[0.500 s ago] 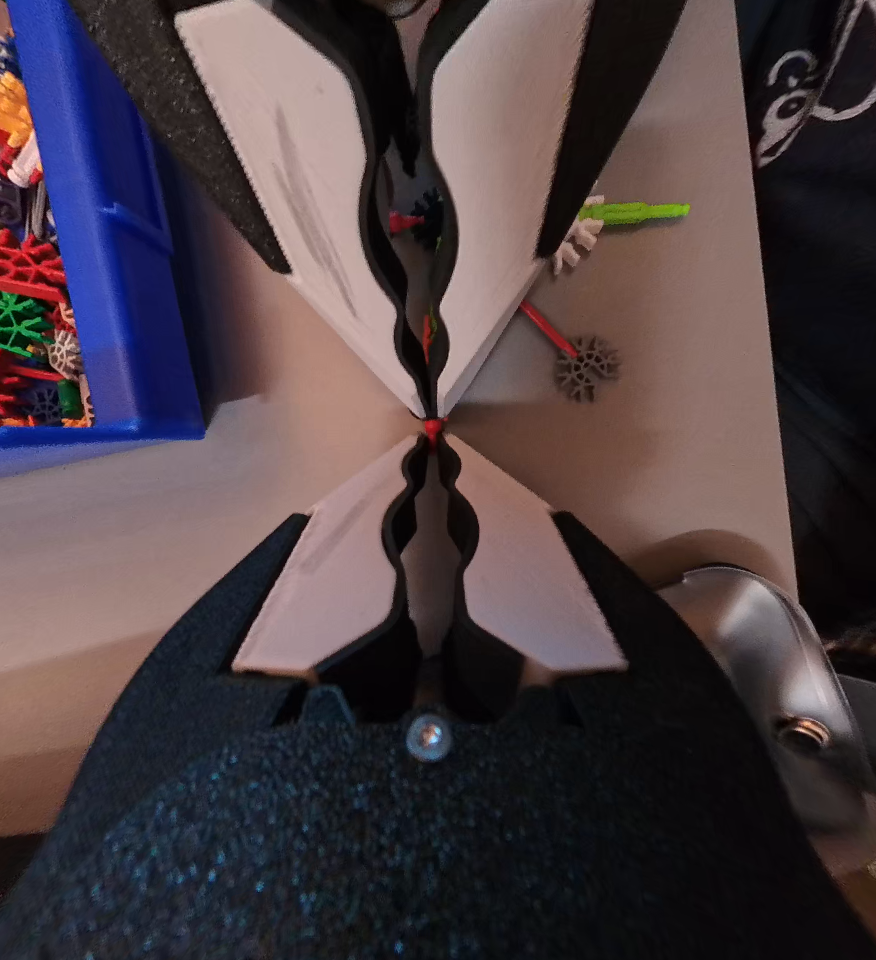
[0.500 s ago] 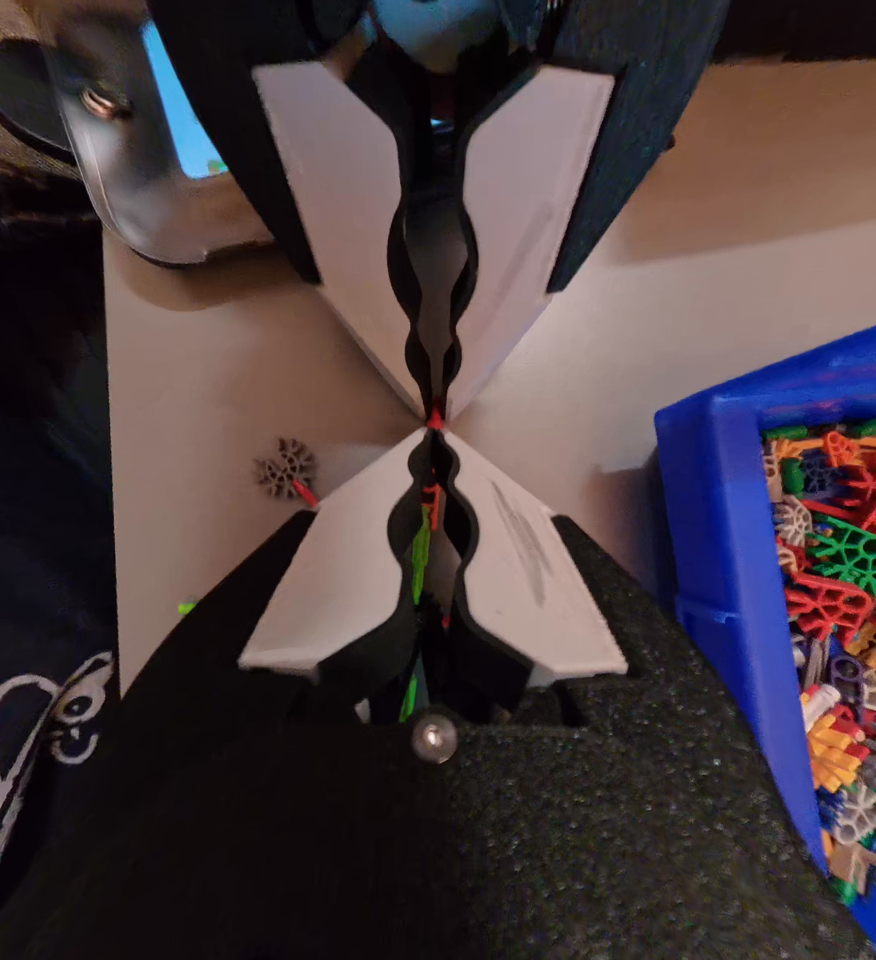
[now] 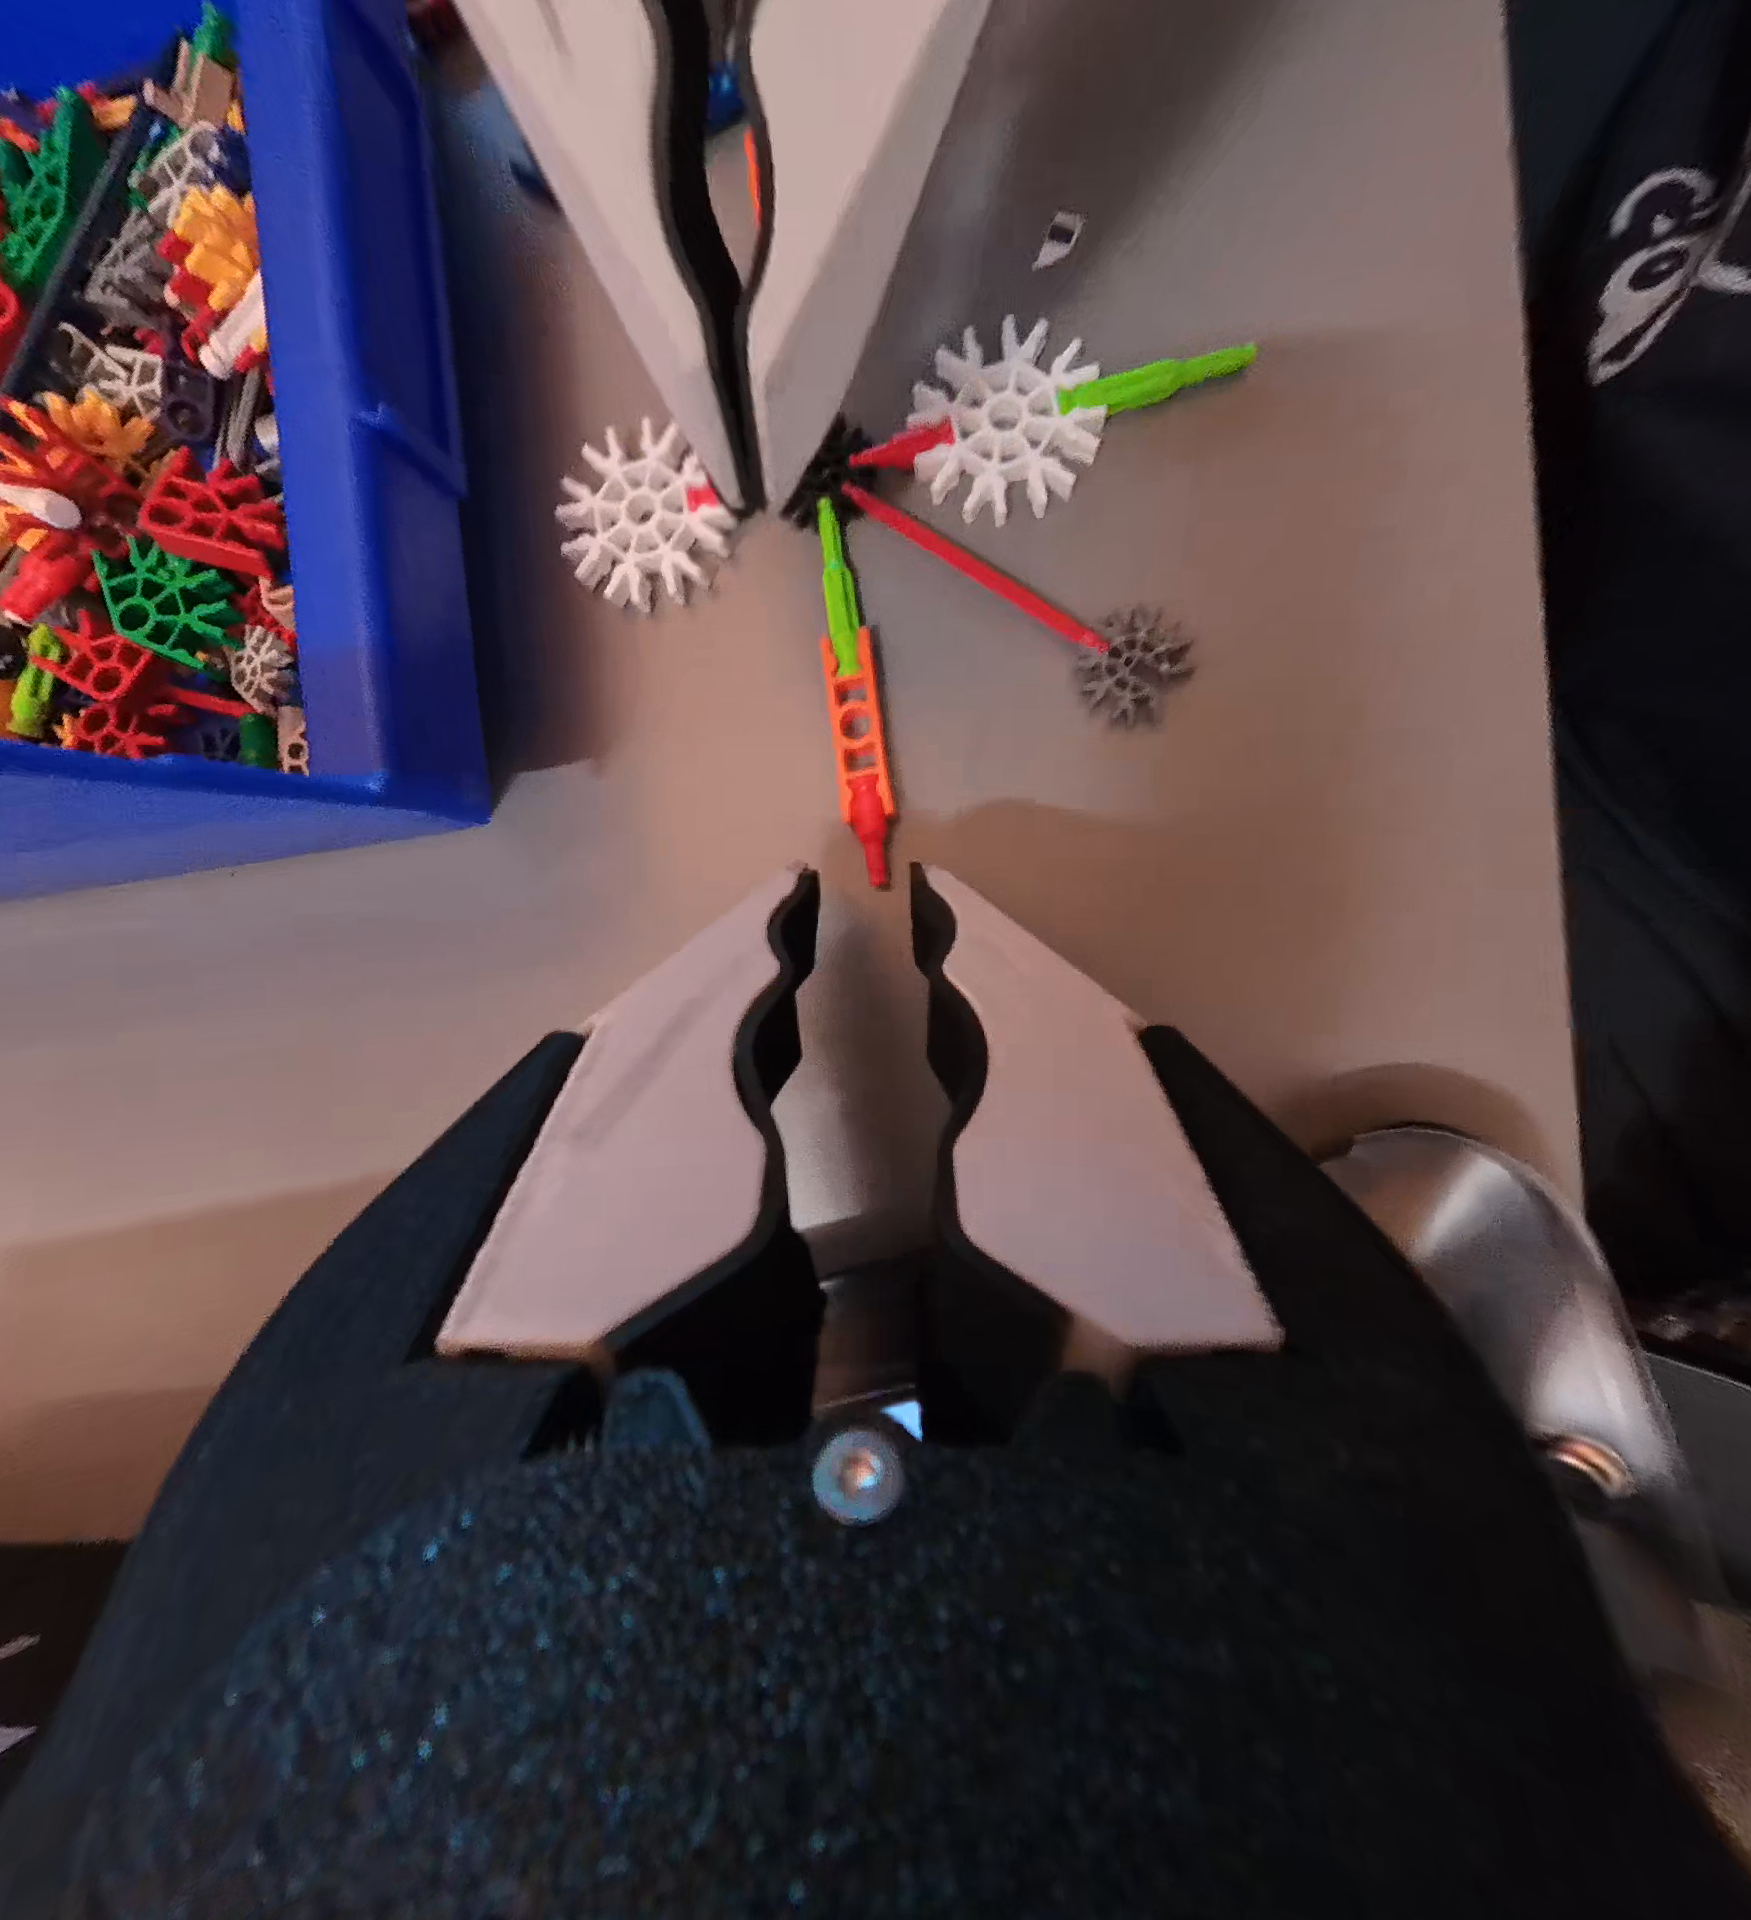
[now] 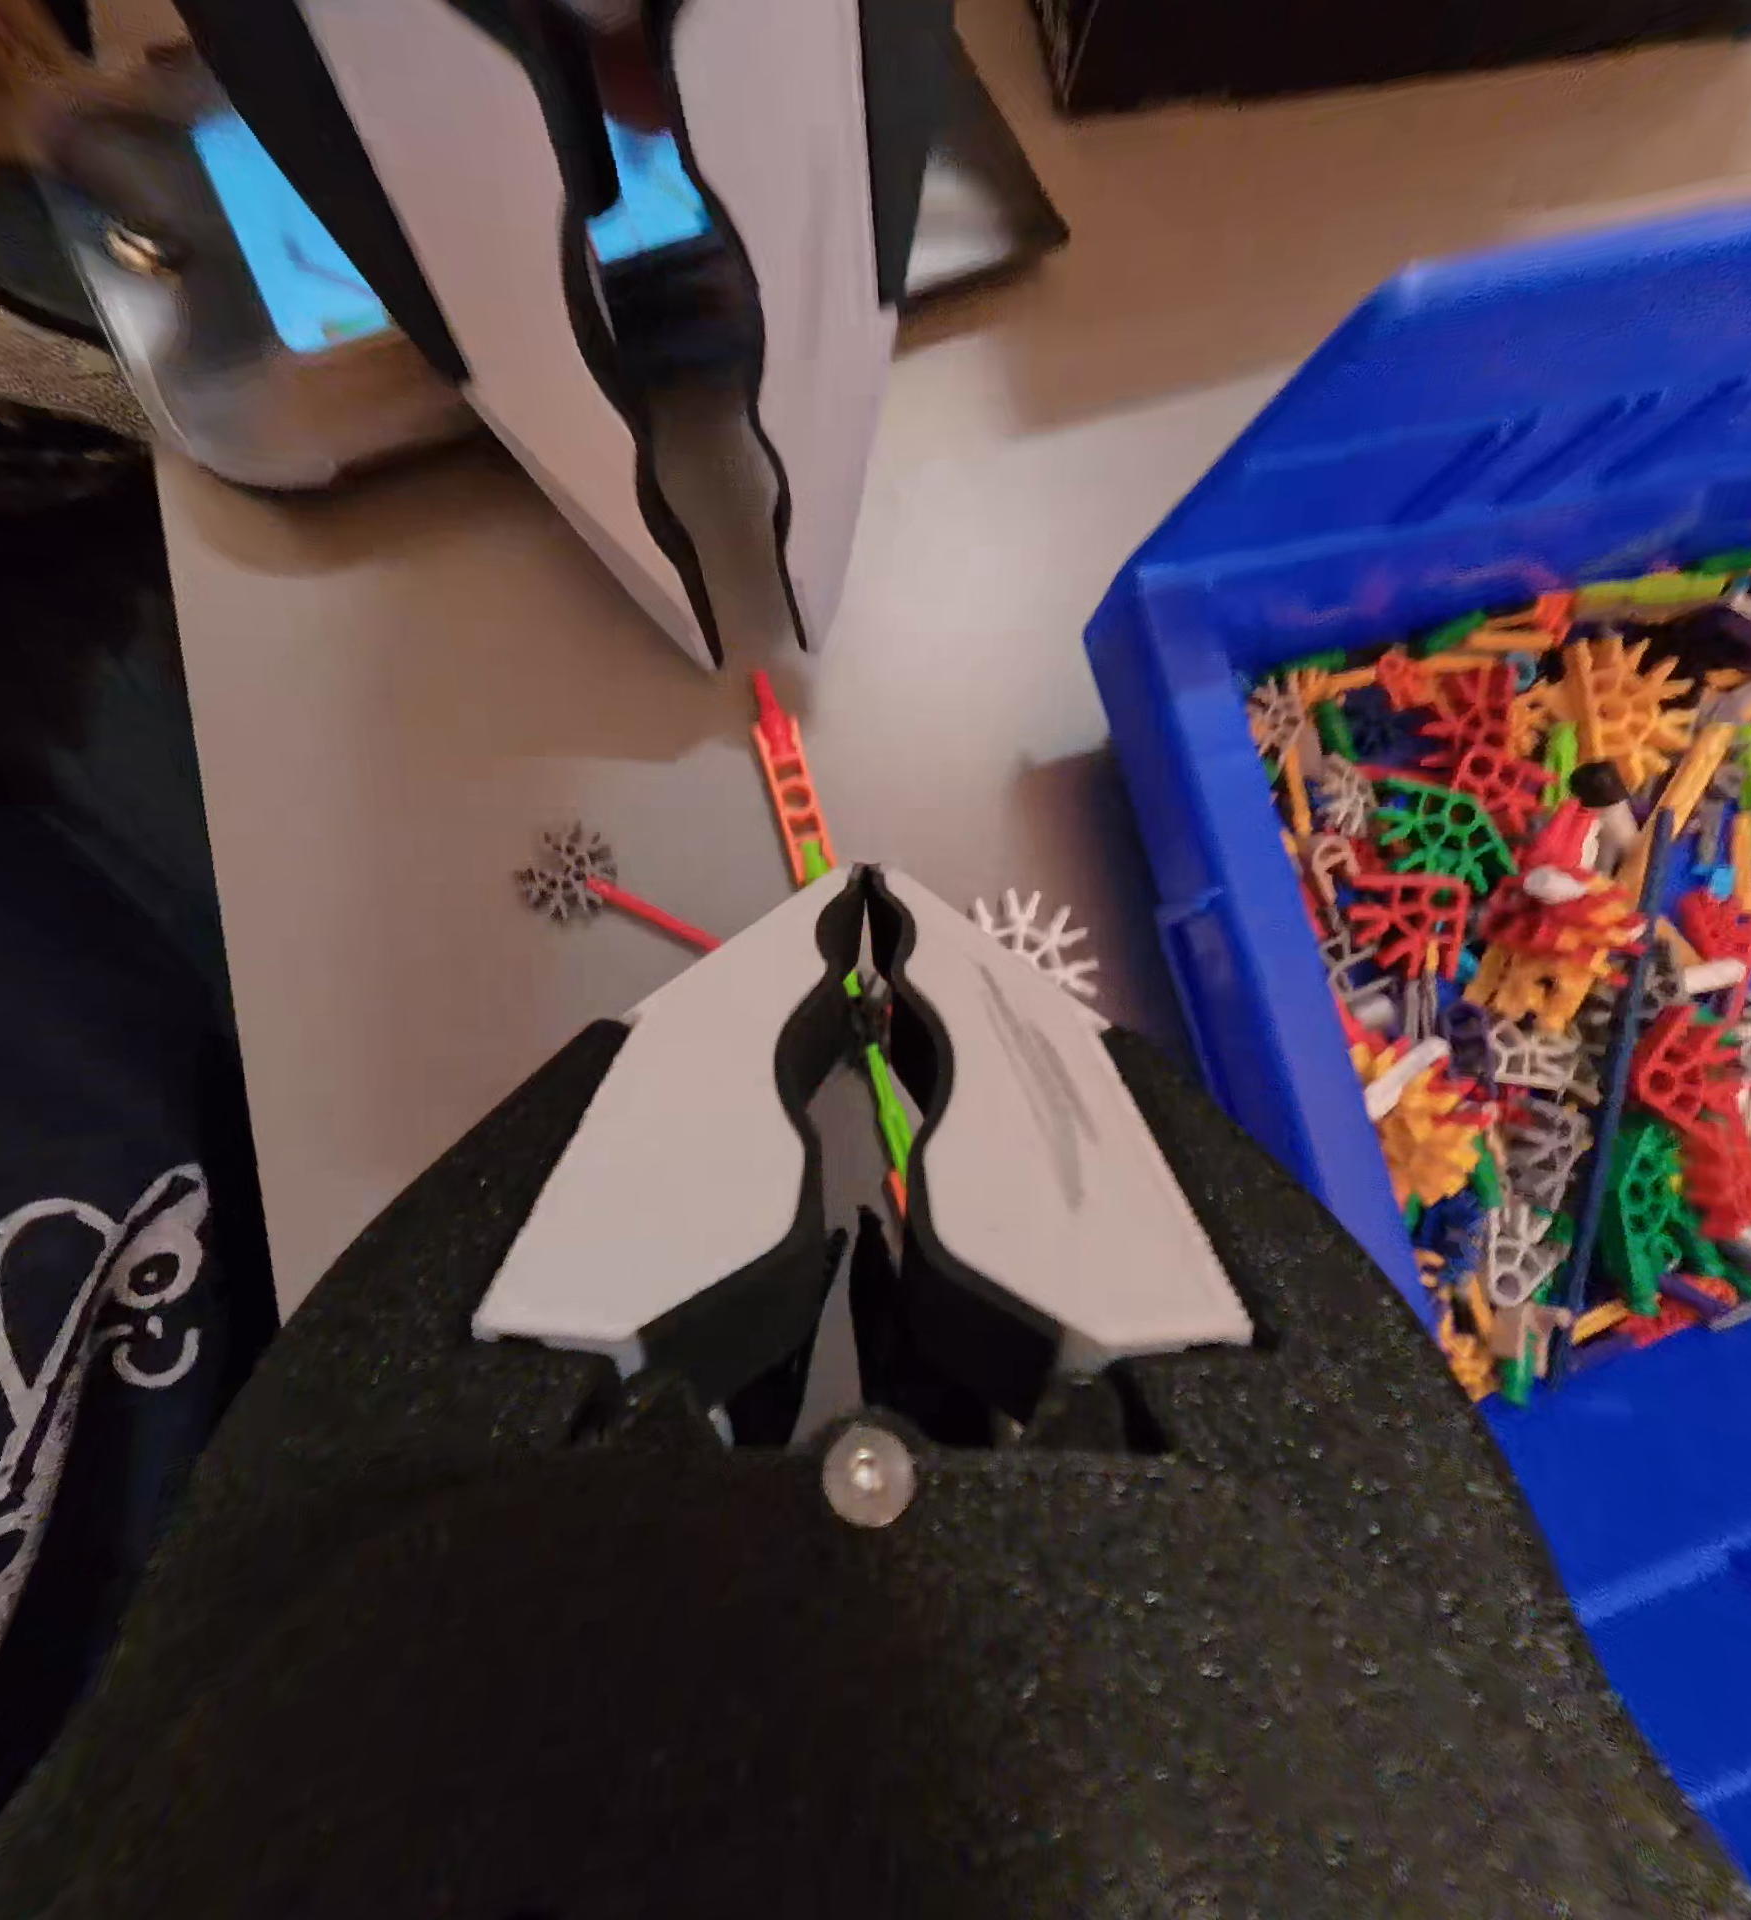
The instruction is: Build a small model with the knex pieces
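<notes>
Blue plastic bin (image 3: 362, 436) of mixed construction-toy pieces stands on the pale tabletop (image 3: 227, 1039) to the left of the left gripper (image 3: 863, 883), whose two white fingers are parted with nothing between them. Just ahead of its tips lies the short red rod end (image 3: 873, 840) of an orange ladder-shaped connector (image 3: 855, 717), joined by a lime-green rod (image 3: 836, 582) to a small black hub (image 3: 829, 473). The right gripper (image 4: 866, 878), facing it, is closed on that hub's assembly. White snowflake connectors (image 3: 642, 514) sit either side of the right gripper's tips, and a long red rod (image 3: 975, 577) runs out to a grey snowflake connector (image 3: 1133, 665) on the table.
</notes>
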Available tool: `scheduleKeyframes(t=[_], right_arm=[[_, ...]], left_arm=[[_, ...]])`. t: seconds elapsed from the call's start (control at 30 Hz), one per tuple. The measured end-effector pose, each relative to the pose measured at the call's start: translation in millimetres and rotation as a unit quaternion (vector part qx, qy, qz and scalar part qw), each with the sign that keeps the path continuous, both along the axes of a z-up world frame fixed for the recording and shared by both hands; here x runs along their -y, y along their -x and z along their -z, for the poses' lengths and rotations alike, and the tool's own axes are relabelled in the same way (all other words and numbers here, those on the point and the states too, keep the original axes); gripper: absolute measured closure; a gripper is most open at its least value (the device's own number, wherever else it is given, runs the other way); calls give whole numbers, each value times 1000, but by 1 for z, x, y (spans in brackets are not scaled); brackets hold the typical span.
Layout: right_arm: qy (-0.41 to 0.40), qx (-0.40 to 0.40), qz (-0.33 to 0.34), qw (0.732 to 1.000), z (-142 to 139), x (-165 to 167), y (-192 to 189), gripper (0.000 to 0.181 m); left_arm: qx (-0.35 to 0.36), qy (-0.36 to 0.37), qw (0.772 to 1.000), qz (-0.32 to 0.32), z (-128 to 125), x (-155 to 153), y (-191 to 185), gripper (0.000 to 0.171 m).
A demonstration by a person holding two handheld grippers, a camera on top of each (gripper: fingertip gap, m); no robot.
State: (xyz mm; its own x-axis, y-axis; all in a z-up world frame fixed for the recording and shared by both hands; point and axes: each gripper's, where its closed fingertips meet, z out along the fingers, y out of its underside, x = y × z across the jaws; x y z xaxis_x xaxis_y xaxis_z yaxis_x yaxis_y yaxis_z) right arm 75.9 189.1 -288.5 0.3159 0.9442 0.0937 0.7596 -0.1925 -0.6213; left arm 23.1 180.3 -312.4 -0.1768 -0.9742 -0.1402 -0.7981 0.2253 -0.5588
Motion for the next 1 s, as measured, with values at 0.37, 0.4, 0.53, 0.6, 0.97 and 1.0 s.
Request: scheduleKeyframes(t=[0.37,0.4,0.53,0.6,0.97,1.0], right_arm=[[4,44,76,996,26,8,-67,163],[-3,63,81,995,33,7,-71,161],[25,22,66,997,37,23,-56,161],[12,4,79,997,29,22,-58,160],[27,-8,57,998,37,40,-51,161],[30,-16,56,998,36,42,-46,161]], left_arm=[[-13,-21,999,21,8,8,-16,161],[-15,-20,1000,19,7,6,-16,161],[-33,-40,999,14,8,-3,-14,164],[-43,-47,998,8,8,-10,-11,163],[-21,-71,997,-27,-31,-42,-1,158],[-14,-76,997,-27,-39,-44,-4,158]])
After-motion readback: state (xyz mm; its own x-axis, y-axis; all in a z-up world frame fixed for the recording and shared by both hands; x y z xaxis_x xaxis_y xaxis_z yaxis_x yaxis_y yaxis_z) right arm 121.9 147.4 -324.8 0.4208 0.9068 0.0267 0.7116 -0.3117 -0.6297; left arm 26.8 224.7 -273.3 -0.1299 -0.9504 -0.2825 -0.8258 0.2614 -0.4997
